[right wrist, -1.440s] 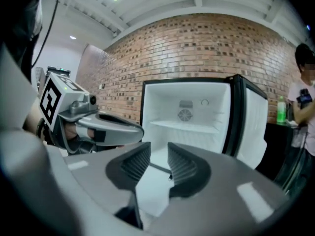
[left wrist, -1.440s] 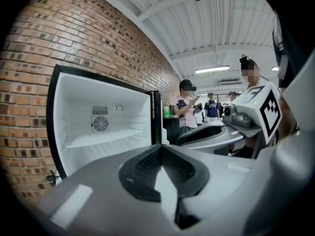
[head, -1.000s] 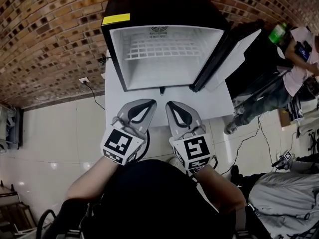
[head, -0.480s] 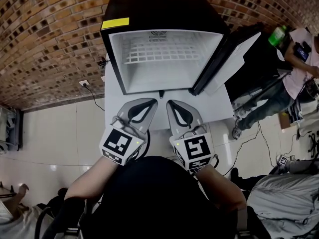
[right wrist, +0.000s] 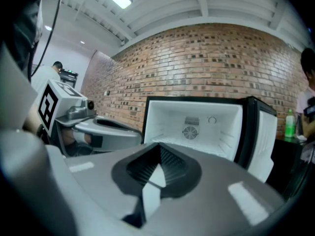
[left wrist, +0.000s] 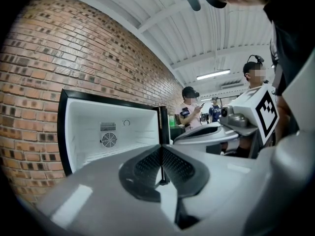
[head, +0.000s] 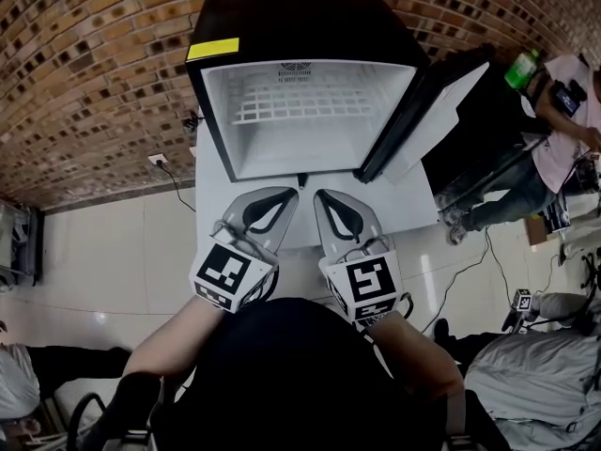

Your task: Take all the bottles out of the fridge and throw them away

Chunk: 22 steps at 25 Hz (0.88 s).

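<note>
Left gripper (head: pixel 285 194) and right gripper (head: pixel 321 196) are each pressed together on nothing, side by side before the open fridge (head: pixel 300 17). Beyond its door (head: pixel 443 111) a green bottle (head: pixel 522 63) stands upright, cap up; its foot is hard to make out.

This looks like a workshop or test room set up for recording, not a home kitchen. A bare brick wall (head: pixel 94 64) runs behind a small fridge (head: pixel 300 17), which stands open on a plain white table (head: pixel 413 195) in the middle of a pale tiled floor (head: pixel 103 252). Overhead is a ribbed metal ceiling (left wrist: pixel 221 33) on white beams, lit by a strip light (left wrist: pixel 215 74). A socket (head: pixel 157 158) sits low on the wall, and loose cables (head: pixel 470 261) trail across the floor. Several people (left wrist: pixel 189 112) stand about nearby, one looking at a phone, one wearing headgear.
</note>
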Each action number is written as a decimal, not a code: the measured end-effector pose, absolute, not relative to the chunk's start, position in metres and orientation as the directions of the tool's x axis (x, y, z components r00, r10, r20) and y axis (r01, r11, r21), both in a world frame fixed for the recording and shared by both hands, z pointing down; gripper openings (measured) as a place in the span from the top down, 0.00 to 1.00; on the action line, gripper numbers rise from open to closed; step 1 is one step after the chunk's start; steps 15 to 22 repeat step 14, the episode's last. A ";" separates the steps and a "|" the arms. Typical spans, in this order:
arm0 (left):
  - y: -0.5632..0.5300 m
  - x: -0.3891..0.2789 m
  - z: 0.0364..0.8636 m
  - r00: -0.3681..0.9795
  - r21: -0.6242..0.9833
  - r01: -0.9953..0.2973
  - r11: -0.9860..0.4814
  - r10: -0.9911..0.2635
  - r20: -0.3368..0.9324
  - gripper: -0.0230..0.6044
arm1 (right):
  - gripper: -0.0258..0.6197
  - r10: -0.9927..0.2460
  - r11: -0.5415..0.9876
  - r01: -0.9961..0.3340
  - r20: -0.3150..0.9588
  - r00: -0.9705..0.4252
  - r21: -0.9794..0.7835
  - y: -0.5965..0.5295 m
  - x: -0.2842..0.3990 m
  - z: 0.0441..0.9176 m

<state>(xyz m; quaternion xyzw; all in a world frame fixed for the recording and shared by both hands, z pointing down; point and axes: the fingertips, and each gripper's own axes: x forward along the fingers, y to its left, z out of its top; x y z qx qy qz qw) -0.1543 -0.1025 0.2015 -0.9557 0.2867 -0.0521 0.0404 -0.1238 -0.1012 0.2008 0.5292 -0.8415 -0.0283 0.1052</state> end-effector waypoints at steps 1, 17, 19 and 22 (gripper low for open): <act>-0.102 -0.154 0.202 0.830 -0.108 -0.544 -0.832 -0.552 0.077 0.96 | 0.96 -0.896 0.439 -0.884 0.146 -0.419 0.159 -0.101 -0.124 0.201; -0.097 -0.153 0.199 0.830 -0.117 -0.542 -0.832 -0.552 0.080 0.96 | 0.96 -0.896 0.441 -0.883 0.139 -0.422 0.163 -0.096 -0.125 0.198; -0.097 -0.153 0.199 0.830 -0.117 -0.542 -0.832 -0.552 0.080 0.96 | 0.96 -0.896 0.441 -0.883 0.139 -0.422 0.163 -0.096 -0.125 0.198; -0.097 -0.153 0.199 0.830 -0.117 -0.542 -0.832 -0.552 0.080 0.96 | 0.96 -0.896 0.441 -0.883 0.139 -0.422 0.163 -0.096 -0.125 0.198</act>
